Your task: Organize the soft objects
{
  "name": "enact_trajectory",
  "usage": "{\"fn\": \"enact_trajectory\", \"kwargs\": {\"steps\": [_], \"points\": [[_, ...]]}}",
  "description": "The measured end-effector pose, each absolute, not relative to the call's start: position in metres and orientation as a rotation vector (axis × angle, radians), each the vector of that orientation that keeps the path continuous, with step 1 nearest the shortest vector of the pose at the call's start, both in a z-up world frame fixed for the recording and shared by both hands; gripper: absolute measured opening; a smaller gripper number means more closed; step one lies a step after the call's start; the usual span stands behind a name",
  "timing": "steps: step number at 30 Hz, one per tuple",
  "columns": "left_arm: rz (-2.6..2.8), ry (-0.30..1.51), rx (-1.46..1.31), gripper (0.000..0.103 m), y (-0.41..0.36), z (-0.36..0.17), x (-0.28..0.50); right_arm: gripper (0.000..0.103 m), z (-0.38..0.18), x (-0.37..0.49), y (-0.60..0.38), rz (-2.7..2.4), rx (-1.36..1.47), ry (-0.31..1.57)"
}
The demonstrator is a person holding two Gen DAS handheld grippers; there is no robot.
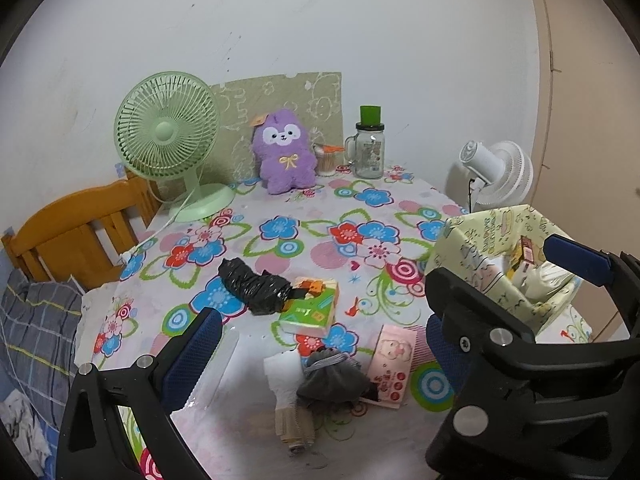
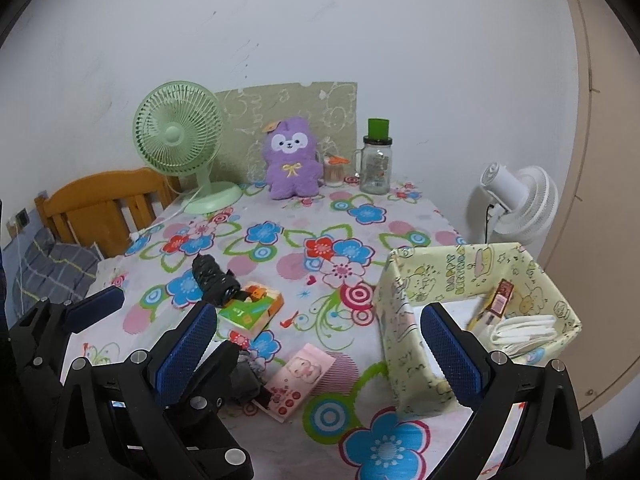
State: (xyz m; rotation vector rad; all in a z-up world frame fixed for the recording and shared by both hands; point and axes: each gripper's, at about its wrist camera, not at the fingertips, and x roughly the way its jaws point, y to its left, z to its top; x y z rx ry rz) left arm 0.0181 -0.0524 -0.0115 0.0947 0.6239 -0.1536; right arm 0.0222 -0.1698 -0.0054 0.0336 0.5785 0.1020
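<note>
A purple plush toy sits upright at the table's back. A crumpled black bag, a green tissue pack, a pink wet-wipe pack, a grey cloth pouch and a white and beige cloth roll lie on the front of the table. A yellow paper box at the right holds white folded items. My left gripper is open above the pouch. My right gripper is open above the pink pack, beside the box.
A green desk fan and a glass jar with a green lid stand at the back. A white fan stands off the right edge. A wooden headboard and bedding are left.
</note>
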Motion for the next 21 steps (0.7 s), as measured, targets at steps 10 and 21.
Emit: {"fn": "enact_trajectory", "kwargs": {"steps": [10,21], "points": [[-0.126,0.657,0.080,0.103,-0.037,-0.028,0.029,0.103,-0.023,0.039,-0.155,0.138,0.020,0.626],[-0.104,0.712,0.082,0.103,-0.021,-0.051,0.046,0.103,-0.047,0.059,-0.140,0.162,0.010,0.681]]}}
